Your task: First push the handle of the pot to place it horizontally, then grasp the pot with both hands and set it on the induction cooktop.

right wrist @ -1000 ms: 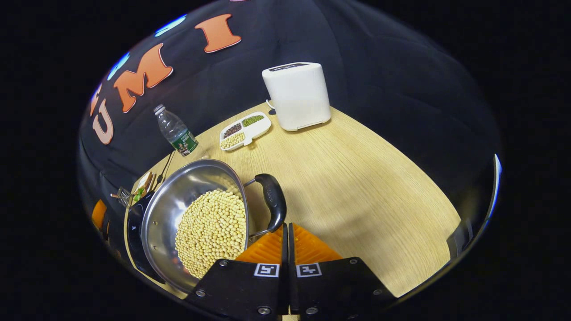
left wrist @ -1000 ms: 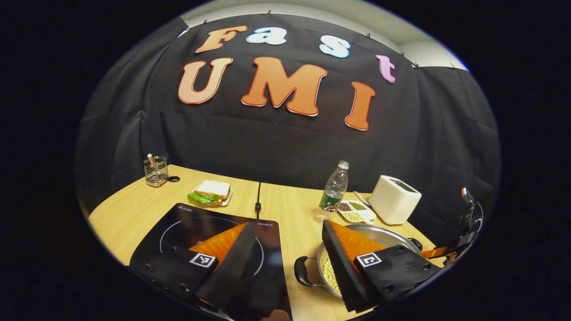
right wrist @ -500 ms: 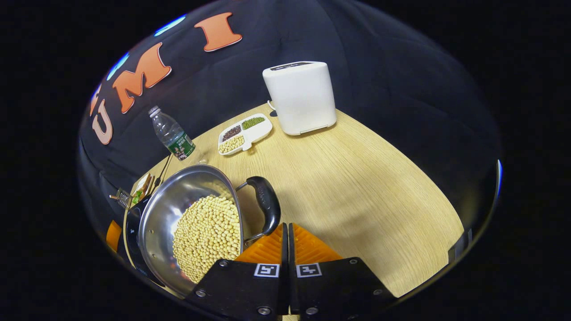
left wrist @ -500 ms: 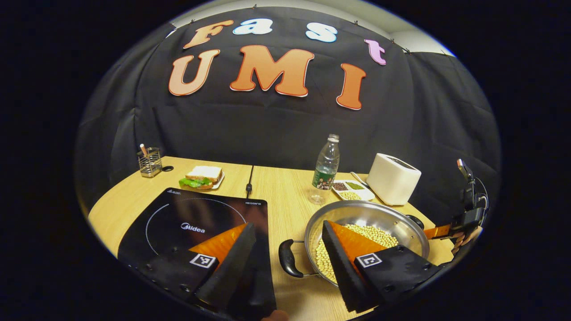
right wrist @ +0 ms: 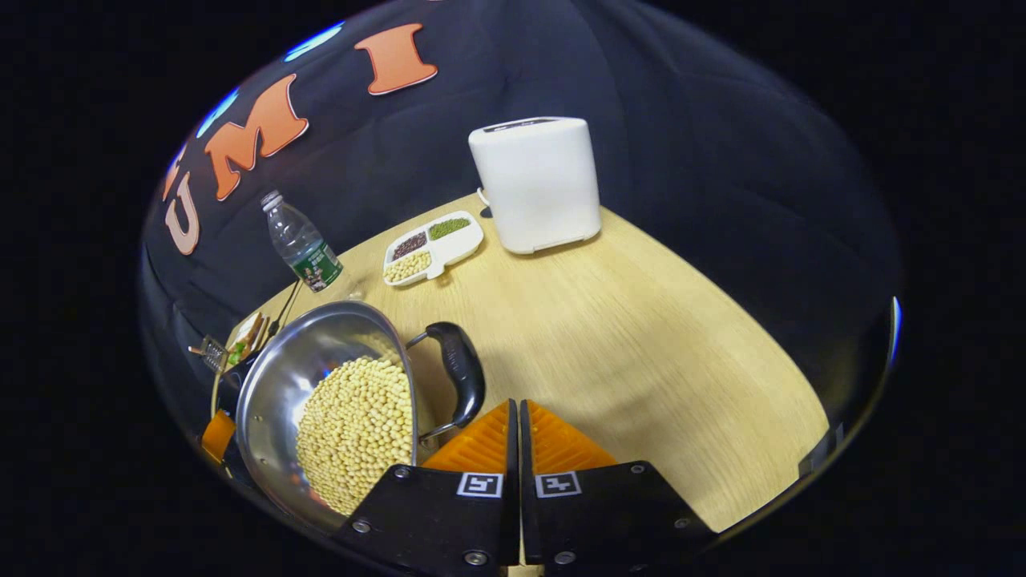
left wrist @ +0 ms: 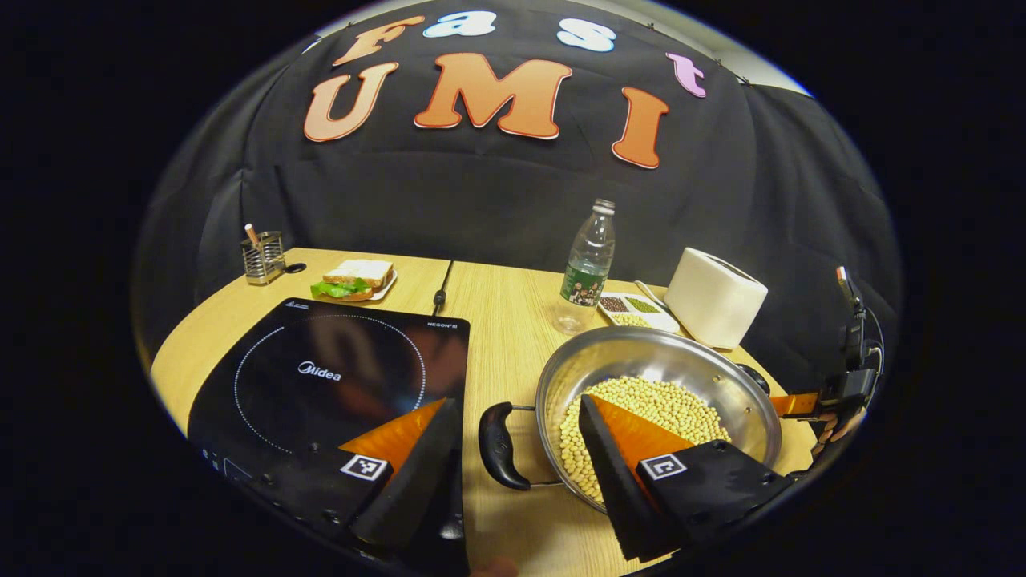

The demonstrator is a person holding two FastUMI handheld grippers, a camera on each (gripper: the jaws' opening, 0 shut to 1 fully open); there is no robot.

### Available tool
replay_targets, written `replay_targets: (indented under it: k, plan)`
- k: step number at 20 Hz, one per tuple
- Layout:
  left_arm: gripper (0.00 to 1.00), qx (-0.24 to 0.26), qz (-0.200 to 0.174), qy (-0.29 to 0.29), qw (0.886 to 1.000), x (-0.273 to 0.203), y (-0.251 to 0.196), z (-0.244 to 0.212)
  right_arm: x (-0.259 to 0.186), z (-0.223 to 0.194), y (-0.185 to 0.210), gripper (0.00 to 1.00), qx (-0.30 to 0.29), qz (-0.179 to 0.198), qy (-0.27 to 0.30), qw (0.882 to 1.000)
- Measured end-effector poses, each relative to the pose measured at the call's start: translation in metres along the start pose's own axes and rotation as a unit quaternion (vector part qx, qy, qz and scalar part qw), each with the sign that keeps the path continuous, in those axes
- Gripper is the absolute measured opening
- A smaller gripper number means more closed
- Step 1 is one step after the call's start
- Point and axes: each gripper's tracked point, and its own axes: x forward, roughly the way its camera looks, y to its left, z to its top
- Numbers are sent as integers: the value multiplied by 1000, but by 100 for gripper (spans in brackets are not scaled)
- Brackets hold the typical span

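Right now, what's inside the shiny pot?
The pot holds a heap of pale beans. The left tongs cover part of them, and the bottom under the beans is hidden.

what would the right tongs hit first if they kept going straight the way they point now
Likely bare table first: the shut right tongs point past the pot's near handle, which sits just left of the tips. Further along that line stands the white toaster. Depth is hard to judge, so the handle might be grazed.

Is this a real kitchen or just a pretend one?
It looks like a pretend kitchen set up in a booth: an induction cooktop, a pot of beans and a toaster sit on a wooden table, but black cloth hangs behind instead of kitchen walls.
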Motion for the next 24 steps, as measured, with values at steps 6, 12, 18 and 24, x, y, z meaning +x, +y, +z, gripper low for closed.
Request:
replay_targets:
  k: [6, 12, 18, 24]
  plan:
    - [99, -2, 6, 26, 1000, 10, 1, -16, -15, 26, -11, 33, 4, -9, -65, 998]
    - [99, 5, 5, 28, 1000, 12, -3, -15, -28, 56, 20, 61, -10, 35, -140, 990]
    - [99, 6, -1, 38, 999, 19, -10, -20, -10, 37, 55, 83, -44, 84, -99, 991]
    - [99, 14, 9, 48, 999, 20, -10, -24, 16, 15, 49, 85, -75, 69, -51, 993]
